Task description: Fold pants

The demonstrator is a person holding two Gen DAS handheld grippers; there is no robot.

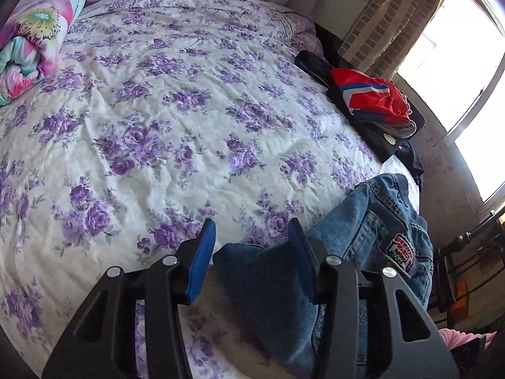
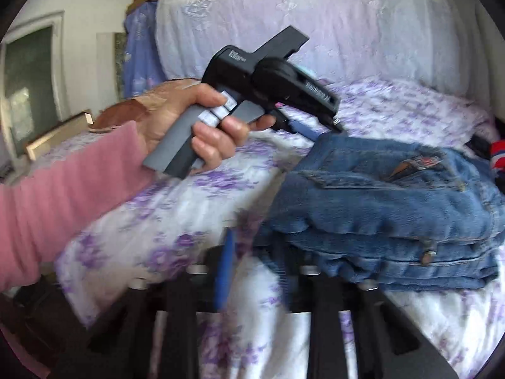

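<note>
Jeans folded thick on bed: heavy, floppy denim; grab stacked edge. Left gripper parted, unclamped; right gripper closed, empty.

Your bed wears a cream cover printed with purple roses. On it: folded blue denim pants near your right edge; a red, white and blue garment pile on dark cloth beyond; a rolled bright floral blanket at far left.
</note>
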